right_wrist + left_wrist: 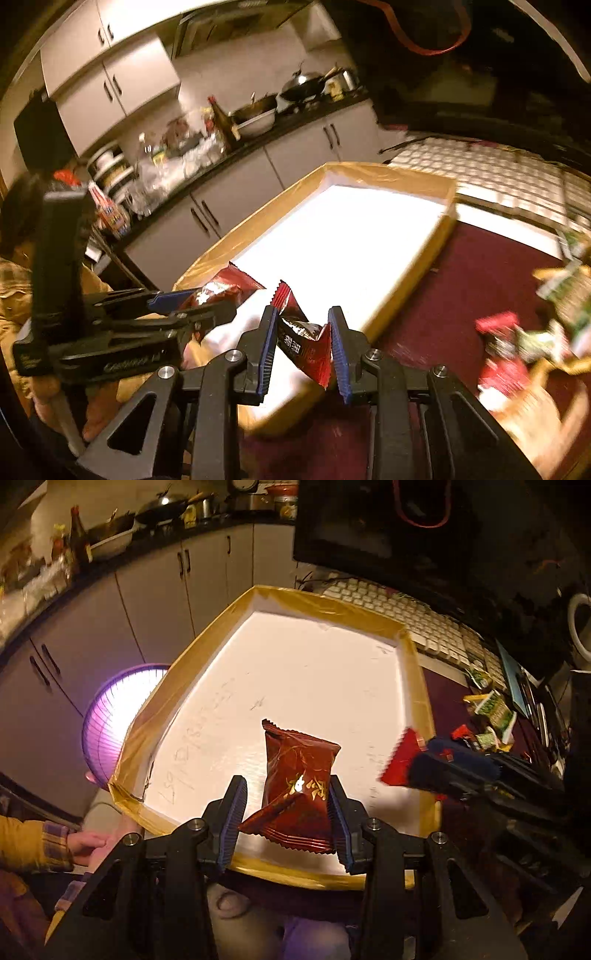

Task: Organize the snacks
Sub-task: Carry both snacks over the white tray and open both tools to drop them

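A shallow white tray [402,635] with brown taped rims lies on the dark red table; it also shows in the right wrist view [424,181]. My left gripper [286,794] is open over the tray's near edge, with a dark red snack packet [299,775] lying between its fingers, touching the right one. My right gripper [303,321] is shut on a red-and-black snack packet [306,339] at the tray's near right rim; it appears in the left wrist view [436,768] holding that packet [400,760]. The left gripper [184,299] shows in the right wrist view beside its packet [221,288].
A pile of loose snack packets [487,720] lies on the table right of the tray, also in the right wrist view [524,343]. A white keyboard [417,616] lies beyond the tray. A purple basket [110,720] stands left of it. Kitchen cabinets [155,590] are behind.
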Available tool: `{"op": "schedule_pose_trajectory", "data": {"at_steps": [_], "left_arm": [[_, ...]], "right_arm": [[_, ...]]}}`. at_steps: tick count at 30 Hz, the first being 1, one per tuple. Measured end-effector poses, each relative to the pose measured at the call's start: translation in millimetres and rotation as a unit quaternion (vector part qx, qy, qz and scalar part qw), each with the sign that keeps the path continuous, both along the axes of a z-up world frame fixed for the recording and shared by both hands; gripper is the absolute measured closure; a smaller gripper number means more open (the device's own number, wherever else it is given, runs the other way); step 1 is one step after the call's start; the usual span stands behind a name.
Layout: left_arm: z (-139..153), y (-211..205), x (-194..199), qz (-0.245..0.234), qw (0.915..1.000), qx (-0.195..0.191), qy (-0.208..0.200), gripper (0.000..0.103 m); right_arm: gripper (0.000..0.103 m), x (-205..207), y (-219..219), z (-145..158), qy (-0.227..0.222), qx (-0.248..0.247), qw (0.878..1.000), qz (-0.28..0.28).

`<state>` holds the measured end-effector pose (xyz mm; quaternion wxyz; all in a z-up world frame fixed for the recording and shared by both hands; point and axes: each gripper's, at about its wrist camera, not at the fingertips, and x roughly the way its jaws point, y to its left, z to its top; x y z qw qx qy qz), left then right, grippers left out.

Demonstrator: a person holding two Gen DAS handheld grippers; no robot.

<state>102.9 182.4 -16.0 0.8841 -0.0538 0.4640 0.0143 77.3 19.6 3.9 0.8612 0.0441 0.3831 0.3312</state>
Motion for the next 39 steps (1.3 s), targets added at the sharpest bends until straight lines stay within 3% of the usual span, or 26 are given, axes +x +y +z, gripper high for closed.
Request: {"op": "schedule_pose_trajectory", "data": {"at_steps": [5,11,15,18,23,27,30,32,35,39], "left_arm": [[-21.9,21.1,12.0,0.02,0.9989,-0.03,0.03,0.062],[-23.0,25.4,11.0,0.031,0.9993,0.001,0.021,0.061],[-23.2,25.1,11.7,0.028,0.9995,-0.004,0.012,0.06],[-20.3,28.6,10.4,0.028,0.9994,-0.019,0.007,0.057],[-8.6,29.0,2.6,0.029,0.9985,-0.043,-0.019,0.054],[8.0,10.6,-11.5,0.013,0.9986,-0.026,-0.044,0.051],[22.0,-12.9,-25.8,-0.005,0.9978,-0.011,-0.065,0.047],[28.7,-32.1,-37.2,-0.014,0.9966,-0.005,-0.081,0.04],[32.5,-61.1,-49.2,-0.035,0.9951,0.011,-0.092,0.04],[28.4,-96.7,-61.2,-0.063,0.993,0.02,-0.098,0.04]], "right_arm": [[0.075,7.9,41.0,-16.7,-0.005,-0.043,0.999,0.019],[0.074,6.0,64.8,-33.7,-0.029,-0.103,0.994,0.025],[0.07,-0.9,68.2,-35.9,-0.051,-0.125,0.991,0.02],[0.066,-2.9,63.0,-33.3,-0.046,-0.11,0.993,0.022],[0.041,-6.8,38.9,-18.9,-0.039,-0.048,0.998,0.015],[0.037,-20.0,10.2,-2.1,-0.046,-0.001,0.999,0.005],[0.026,-34.8,-22.7,13.2,-0.062,0.045,0.997,-0.02],[0.021,-44.7,-35.9,19.9,-0.078,0.046,0.996,-0.025],[0.021,-60.9,-53.1,24.8,-0.102,0.025,0.994,-0.039],[0.021,-73.7,-84.7,19.2,-0.089,0.016,0.994,-0.061]]}}
